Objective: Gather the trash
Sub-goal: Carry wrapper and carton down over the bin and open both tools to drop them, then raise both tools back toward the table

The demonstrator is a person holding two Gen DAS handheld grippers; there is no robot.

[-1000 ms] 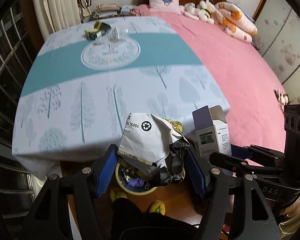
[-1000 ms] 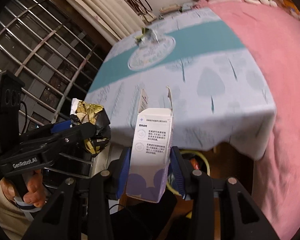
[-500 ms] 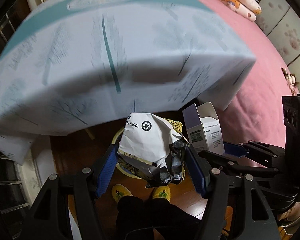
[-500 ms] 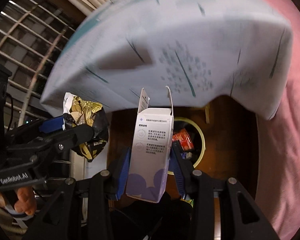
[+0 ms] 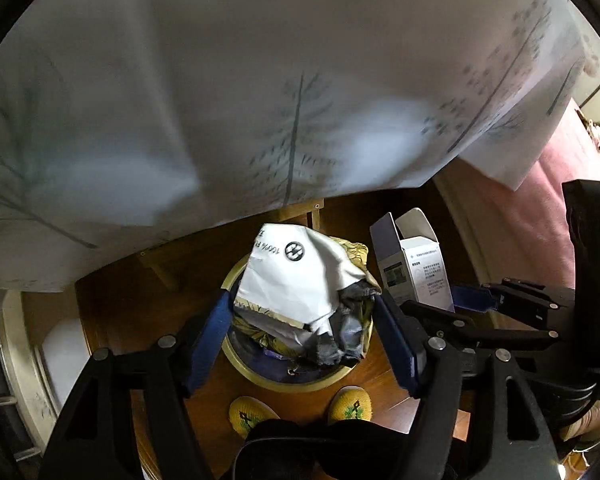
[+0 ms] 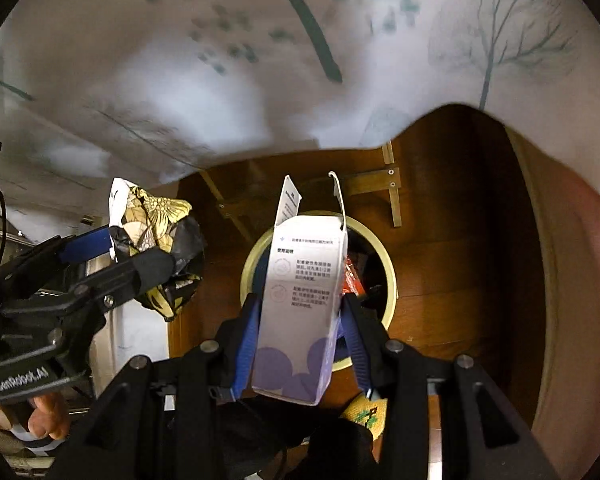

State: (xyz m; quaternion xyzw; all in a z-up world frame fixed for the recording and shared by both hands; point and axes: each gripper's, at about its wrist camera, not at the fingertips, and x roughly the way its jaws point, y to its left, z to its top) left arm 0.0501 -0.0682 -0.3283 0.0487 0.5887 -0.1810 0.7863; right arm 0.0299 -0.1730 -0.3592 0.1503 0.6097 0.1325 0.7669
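Note:
A crumpled wrapper bag (image 5: pixel 300 276), white outside with gold flowers and black inside, sits between the blue pads of my left gripper (image 5: pixel 302 300). The jaws are opening, and the bag still touches both pads. It hangs just above a round trash bin (image 5: pixel 300 384) with a cream rim and a dark liner. My right gripper (image 6: pixel 300 304) is shut on a white and purple carton box (image 6: pixel 300 280) with its top flaps open, held upright over the bin (image 6: pixel 390 280). Red trash shows inside the bin. Each view shows the other gripper (image 6: pixel 140 256) (image 5: pixel 460 300) beside it with its load.
The tree-print tablecloth (image 5: pixel 260 120) hangs over the bin from above, with the wooden table frame (image 6: pixel 392 184) behind it. A pink bedspread (image 5: pixel 540 220) drapes on the right. A person's yellow slippers (image 5: pixel 252 412) stand on the wooden floor by the bin.
Both grippers have sunk from above the table top to below its edge, down over the bin. The left jaws have spread a little; the carton stays gripped.

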